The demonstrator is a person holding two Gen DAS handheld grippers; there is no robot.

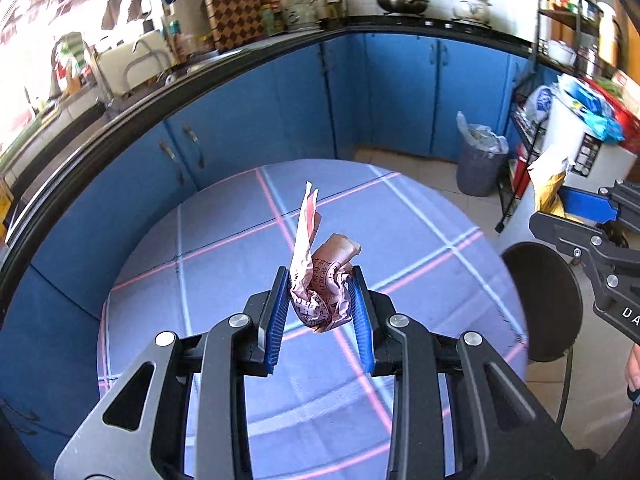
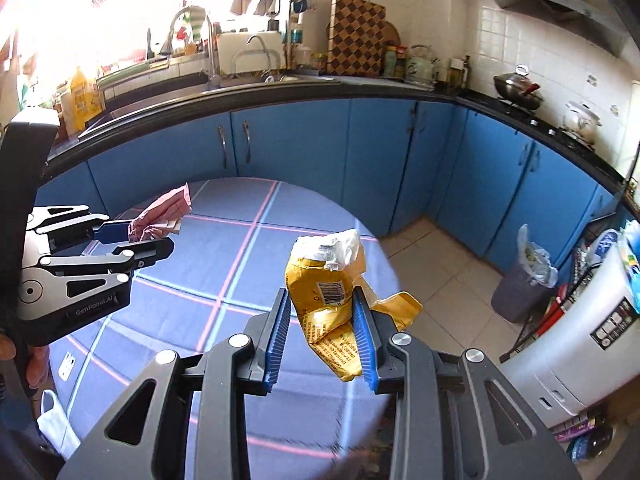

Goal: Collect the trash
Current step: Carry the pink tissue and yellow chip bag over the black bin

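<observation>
Two grippers hang over the round table (image 1: 224,320), with a full trash bin (image 2: 520,292) on the floor nearby. Left gripper (image 1: 322,280) squeezes crumpled pink paper (image 1: 320,292). Right gripper (image 2: 320,300) squeezes a yellow wrapper (image 2: 320,304).

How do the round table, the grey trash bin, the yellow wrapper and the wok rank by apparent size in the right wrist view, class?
1. Round table.
2. Yellow wrapper, though it sits close to the camera in the right gripper, so it looks enlarged.
3. Grey trash bin.
4. Wok.
</observation>
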